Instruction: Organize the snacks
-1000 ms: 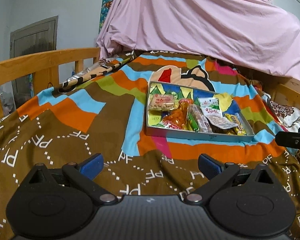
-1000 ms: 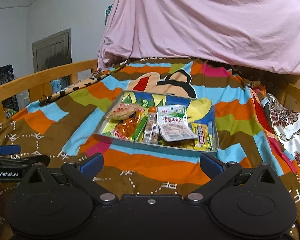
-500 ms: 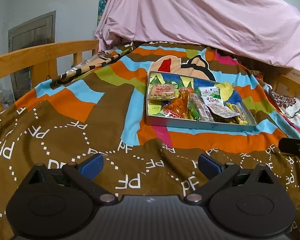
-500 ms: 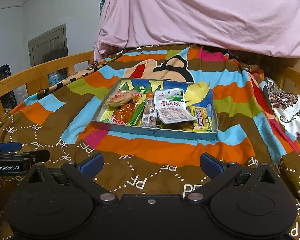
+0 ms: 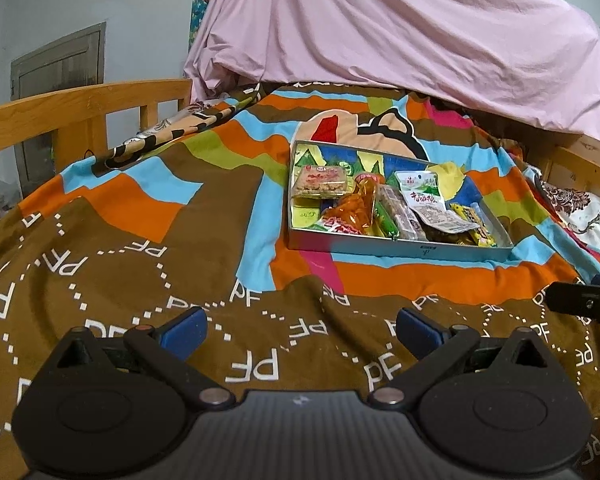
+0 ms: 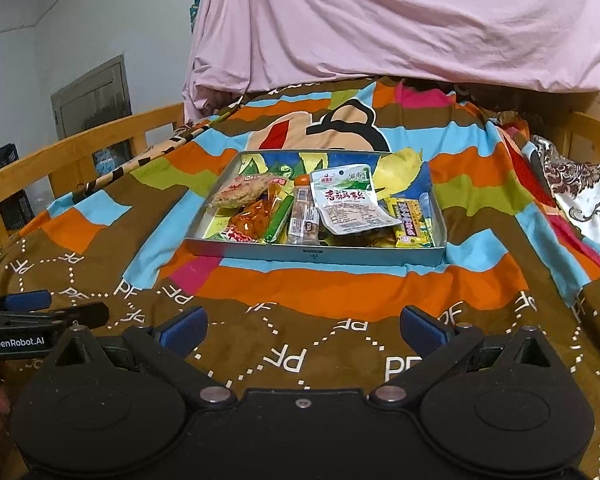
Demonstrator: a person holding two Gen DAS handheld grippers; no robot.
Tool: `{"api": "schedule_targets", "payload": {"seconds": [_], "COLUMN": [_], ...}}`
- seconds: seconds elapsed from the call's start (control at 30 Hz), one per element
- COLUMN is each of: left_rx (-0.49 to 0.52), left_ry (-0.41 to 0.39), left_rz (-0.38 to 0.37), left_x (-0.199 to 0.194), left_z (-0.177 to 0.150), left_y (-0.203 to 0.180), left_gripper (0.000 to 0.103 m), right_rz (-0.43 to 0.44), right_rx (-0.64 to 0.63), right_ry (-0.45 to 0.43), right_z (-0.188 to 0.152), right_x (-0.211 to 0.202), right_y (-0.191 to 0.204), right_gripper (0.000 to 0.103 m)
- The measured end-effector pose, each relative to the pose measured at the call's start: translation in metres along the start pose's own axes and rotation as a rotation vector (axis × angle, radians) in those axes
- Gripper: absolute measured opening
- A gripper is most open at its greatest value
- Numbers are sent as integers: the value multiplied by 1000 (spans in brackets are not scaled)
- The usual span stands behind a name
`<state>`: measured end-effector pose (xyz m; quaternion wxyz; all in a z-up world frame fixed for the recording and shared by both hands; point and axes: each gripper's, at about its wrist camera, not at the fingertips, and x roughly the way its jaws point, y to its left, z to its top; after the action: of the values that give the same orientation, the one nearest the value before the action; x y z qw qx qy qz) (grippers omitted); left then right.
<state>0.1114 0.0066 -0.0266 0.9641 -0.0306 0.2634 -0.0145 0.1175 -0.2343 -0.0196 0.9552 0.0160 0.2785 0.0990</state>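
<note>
A shallow metal tray (image 5: 400, 246) (image 6: 316, 255) lies on the patterned bedspread and holds several snack packets. Among them are a white-green packet (image 6: 348, 200) (image 5: 422, 196), an orange packet (image 6: 252, 218) (image 5: 354, 210), a cracker packet (image 6: 244, 190) (image 5: 320, 182), a green stick (image 6: 278, 218) and a yellow packet (image 6: 410, 220). My left gripper (image 5: 300, 330) is open and empty, low over the bedspread, short of the tray. My right gripper (image 6: 304, 328) is open and empty, also short of the tray. Each gripper shows at the edge of the other's view.
A wooden bed rail (image 5: 60, 108) (image 6: 80, 148) runs along the left. A pink sheet (image 5: 400, 32) (image 6: 400, 20) hangs behind the tray. A floral pillow (image 6: 580, 188) (image 5: 592, 216) lies at the right by another wooden rail (image 6: 592, 128).
Both grippers have tilted or dropped lower toward the bedspread, so the tray sits lower in each view. Both stay open and empty. The snacks have not moved.
</note>
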Motion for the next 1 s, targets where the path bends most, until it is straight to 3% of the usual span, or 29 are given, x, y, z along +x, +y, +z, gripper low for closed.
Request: {"api": "schedule_targets", "payload": {"seconds": [0.3, 0.67, 1.0], "left_rx": [32, 15, 24], "left_ry": [-43, -114, -154], "left_rz": [-24, -59, -63], "left_x": [8, 14, 12], "left_z": [-2, 2, 4], "left_y": [-2, 6, 7], "left_gripper": [103, 103, 103], "right_rz": [-21, -93, -100], "right_rx": [23, -6, -18], "right_ry": [4, -119, -146], "right_z": [-9, -15, -15], "right_x": [18, 20, 18], "right_y": [6, 12, 16], "right_gripper": [102, 102, 102]}}
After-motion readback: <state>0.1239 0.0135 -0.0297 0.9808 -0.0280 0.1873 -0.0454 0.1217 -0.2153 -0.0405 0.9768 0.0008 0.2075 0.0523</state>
